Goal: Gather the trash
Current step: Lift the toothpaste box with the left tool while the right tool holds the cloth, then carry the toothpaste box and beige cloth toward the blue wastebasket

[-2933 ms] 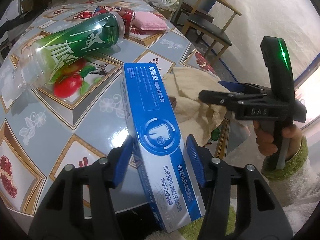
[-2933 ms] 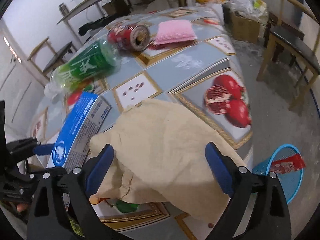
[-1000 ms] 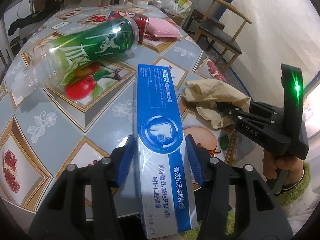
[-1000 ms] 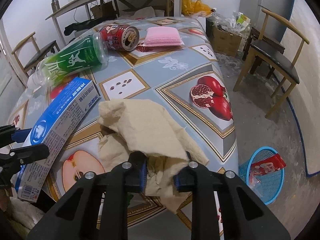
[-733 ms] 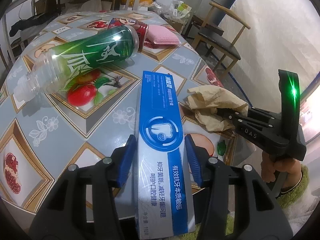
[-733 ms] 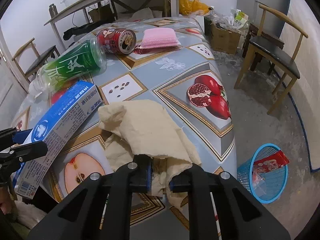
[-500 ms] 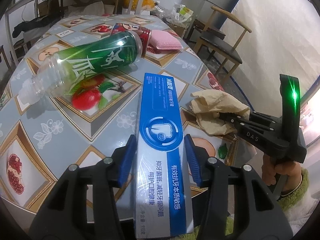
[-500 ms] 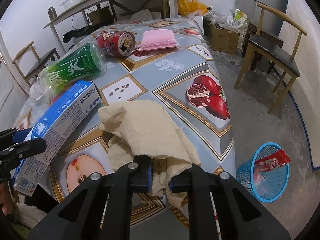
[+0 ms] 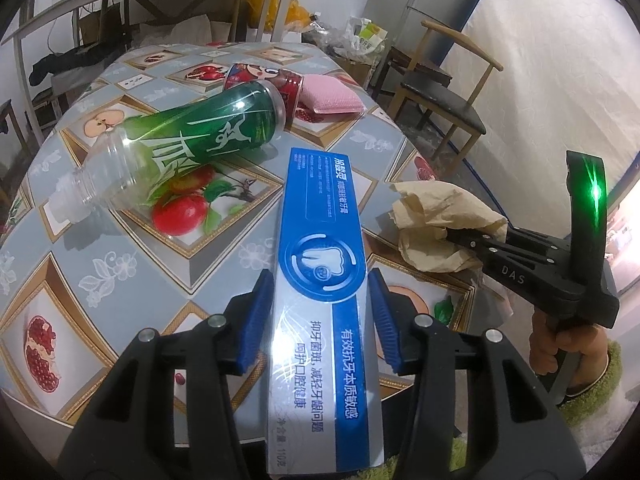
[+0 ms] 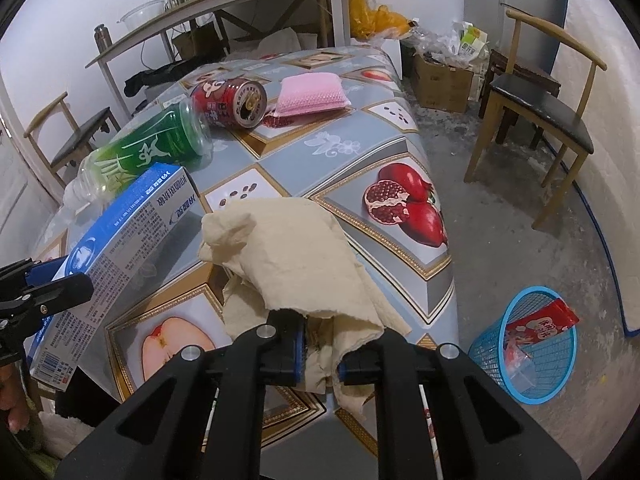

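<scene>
Now lifted clear of the tabletop (image 10: 400, 148): crumpled beige paper (image 10: 288, 248), earlier spread flat, bunched in right tongs (image 10: 320, 354) freshly closed and clamped on it. Held off the tabletop edge: blue toothpaste box (image 9: 324, 280), clamped in left tongs (image 9: 324, 320). Lying farther back: green bottle (image 9: 192, 148), red can (image 10: 232, 102), pink sponge (image 10: 312, 94). Down on the floor: blue basket (image 10: 520, 352).

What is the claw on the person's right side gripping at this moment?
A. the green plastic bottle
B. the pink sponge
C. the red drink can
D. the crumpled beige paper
D. The right claw is pinched shut on the crumpled beige paper, while the red drink can, pink sponge and green plastic bottle lie untouched farther back on the table.
</scene>
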A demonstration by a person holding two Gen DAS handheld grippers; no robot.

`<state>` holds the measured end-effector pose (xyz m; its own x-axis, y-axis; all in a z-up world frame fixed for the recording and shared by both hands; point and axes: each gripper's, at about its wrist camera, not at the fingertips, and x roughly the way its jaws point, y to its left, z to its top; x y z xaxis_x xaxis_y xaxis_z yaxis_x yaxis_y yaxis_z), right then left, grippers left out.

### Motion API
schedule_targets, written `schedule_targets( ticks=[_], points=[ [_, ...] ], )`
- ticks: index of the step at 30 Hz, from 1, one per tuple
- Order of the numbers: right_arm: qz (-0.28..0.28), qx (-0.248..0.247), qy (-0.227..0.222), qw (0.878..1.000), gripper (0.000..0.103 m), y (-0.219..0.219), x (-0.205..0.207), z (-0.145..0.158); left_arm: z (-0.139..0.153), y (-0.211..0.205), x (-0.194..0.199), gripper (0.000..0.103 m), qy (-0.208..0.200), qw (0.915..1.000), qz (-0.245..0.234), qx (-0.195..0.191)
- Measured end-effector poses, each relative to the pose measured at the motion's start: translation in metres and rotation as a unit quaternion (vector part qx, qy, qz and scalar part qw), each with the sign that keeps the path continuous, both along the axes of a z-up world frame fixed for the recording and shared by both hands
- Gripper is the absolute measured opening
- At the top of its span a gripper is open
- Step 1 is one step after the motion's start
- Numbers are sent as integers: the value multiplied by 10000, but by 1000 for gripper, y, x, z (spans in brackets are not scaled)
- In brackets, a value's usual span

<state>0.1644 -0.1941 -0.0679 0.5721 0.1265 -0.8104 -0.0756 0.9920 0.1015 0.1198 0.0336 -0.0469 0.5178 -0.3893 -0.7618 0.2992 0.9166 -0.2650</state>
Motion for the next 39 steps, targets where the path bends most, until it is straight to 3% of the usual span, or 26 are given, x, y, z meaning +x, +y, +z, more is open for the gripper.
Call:
schedule_targets(
  ticks=[28,31,36,39],
  points=[
    [-54,82,-217,9997,12,-9,-10,15,15,-11,-8,45,-226,9997,-61,75],
    [-71,76,-206,9997,12,-11,-12,15,8,-12,-4,45,-14,9998,-191,-17],
    [-69,60,-195,9998,12,-12,-16,15,-14,-14,6,46,716,9962,-500,63],
    [-93,104,-172,9998,12,-13,-17,13,-19,-15,13,53,1065,9925,-608,-20]
  ],
)
